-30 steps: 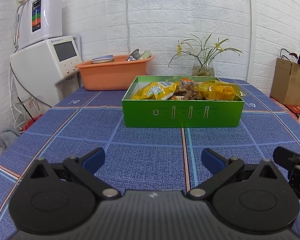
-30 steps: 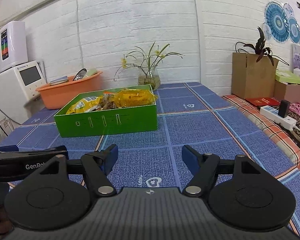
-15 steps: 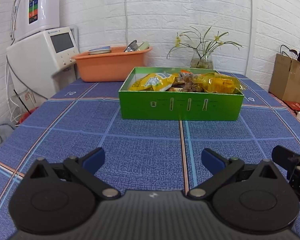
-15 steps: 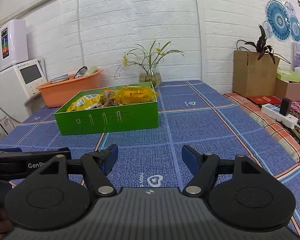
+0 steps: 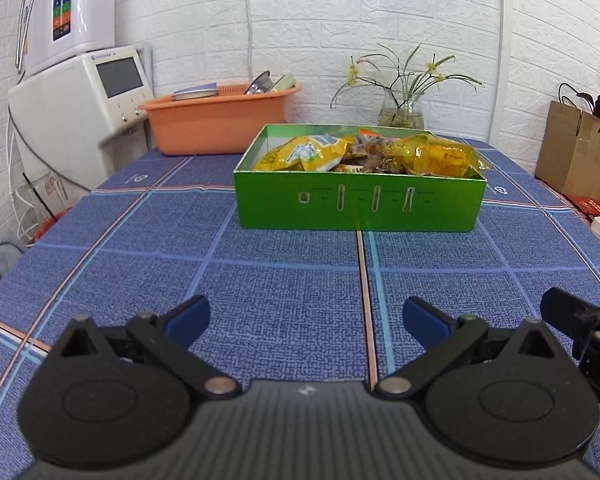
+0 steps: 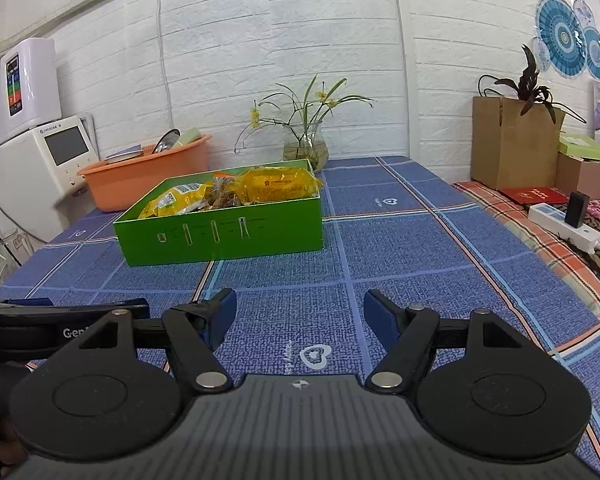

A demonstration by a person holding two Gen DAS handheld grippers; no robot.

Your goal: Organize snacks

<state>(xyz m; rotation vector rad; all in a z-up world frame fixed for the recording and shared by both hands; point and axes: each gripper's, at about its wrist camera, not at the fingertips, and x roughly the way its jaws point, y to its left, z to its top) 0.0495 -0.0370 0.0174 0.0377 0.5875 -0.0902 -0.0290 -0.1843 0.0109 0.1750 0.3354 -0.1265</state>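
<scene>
Left gripper (image 5: 305, 320) before snack-heaped green box (image 5: 358, 208)

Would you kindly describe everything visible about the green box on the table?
The green box is a shallow, open-topped rectangular carton, glossy and seemingly of cardboard, with a row of small printed symbols along its front wall. It sits flat on the blue checked tablecloth, ahead of both open grippers and apart from them. It is filled with snack packets, mostly yellow, some rising above the rim. An orange basin and a glass vase stand behind it.
</scene>
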